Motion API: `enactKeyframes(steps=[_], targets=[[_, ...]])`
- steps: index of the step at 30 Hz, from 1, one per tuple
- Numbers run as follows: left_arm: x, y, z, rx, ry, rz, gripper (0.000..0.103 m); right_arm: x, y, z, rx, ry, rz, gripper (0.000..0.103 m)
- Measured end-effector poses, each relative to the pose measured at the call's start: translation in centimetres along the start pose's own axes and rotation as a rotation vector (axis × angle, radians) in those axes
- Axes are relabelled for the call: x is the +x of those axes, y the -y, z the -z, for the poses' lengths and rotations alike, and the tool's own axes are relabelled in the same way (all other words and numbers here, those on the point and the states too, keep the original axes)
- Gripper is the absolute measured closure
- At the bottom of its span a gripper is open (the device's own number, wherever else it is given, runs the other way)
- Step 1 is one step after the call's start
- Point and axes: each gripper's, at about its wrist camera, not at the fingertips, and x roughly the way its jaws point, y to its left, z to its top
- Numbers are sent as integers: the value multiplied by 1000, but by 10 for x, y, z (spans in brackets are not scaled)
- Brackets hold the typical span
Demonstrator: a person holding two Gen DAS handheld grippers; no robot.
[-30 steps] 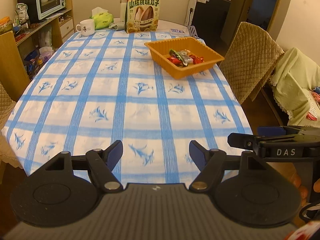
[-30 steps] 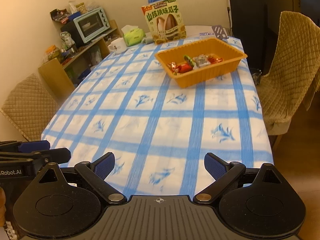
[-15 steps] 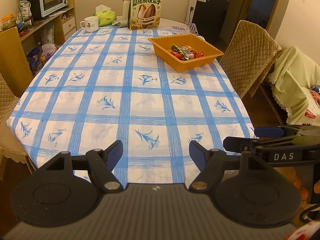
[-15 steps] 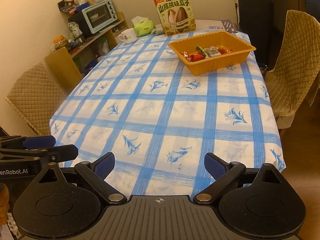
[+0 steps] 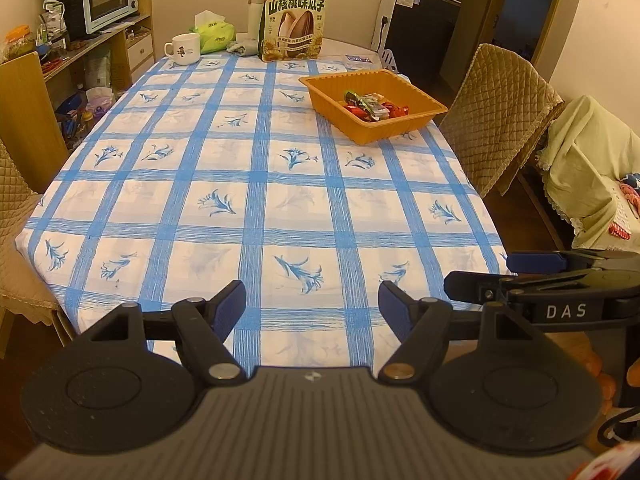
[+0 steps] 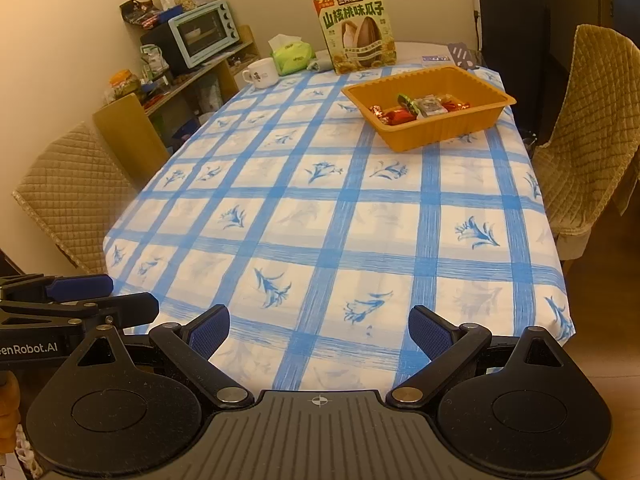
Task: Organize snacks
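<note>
Left gripper (image 5: 312,306) and right gripper (image 6: 319,330) both spread wide, nothing between the fingers; snack tray (image 5: 400,128) far ahead.

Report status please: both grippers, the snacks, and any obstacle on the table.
Left gripper open, empty. Right gripper open, empty. Snacks lie in orange tray. Nothing in the way on the cloth before the tray.

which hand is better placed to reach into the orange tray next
Right, though only slightly. The orange tray with the wrapped snacks sits toward the table's right edge, on the right gripper side. The left gripper would have to cross over. Both have open, empty jaws, back at the near edge.
</note>
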Motion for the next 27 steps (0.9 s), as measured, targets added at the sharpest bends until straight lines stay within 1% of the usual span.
enactKeyframes(steps=[27], targets=[[3,-5,-3,-3,0,2,32,4,-3,-6,2,-6,8,7]])
